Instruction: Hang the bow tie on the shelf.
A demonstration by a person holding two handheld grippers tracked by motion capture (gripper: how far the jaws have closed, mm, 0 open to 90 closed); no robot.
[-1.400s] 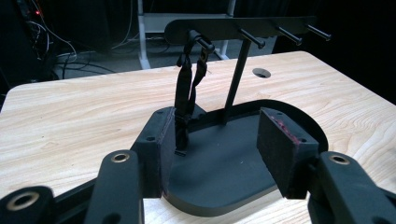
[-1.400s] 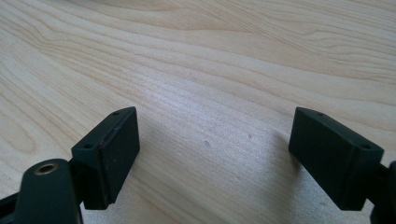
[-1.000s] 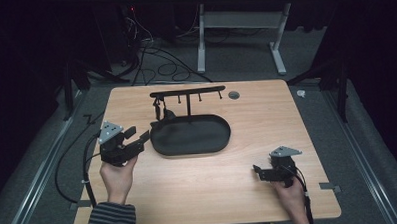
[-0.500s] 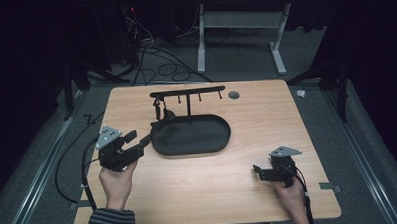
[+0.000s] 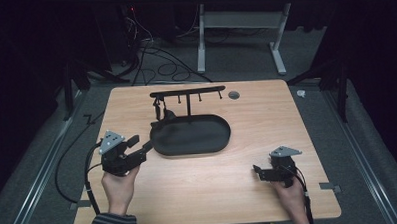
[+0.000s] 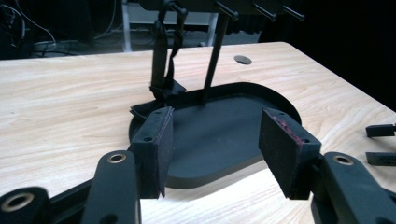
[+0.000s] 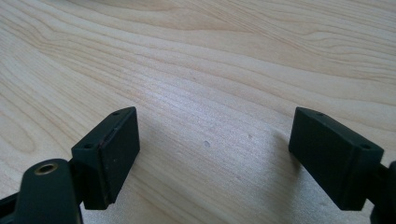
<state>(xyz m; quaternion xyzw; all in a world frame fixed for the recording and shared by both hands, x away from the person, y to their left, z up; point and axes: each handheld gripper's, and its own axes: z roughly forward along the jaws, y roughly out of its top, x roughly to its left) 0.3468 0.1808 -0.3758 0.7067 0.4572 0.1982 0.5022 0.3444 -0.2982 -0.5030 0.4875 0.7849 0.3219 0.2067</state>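
Left gripper (image 5: 137, 148), jaws spread and empty, points at the oval black tray (image 5: 207, 144) mid-table, where a dark strap (image 6: 161, 70) hangs from its hook stand; likely approach low and square, while the right gripper (image 5: 259, 172) rests agape on wood.

We count one table (image 5: 257, 125), one black oval tray (image 5: 192, 137), one rack (image 5: 188, 92) with four pegs, one strap (image 6: 161, 56) hung from it, two grippers, left (image 5: 138, 150) and right (image 5: 258, 171), and two hands.
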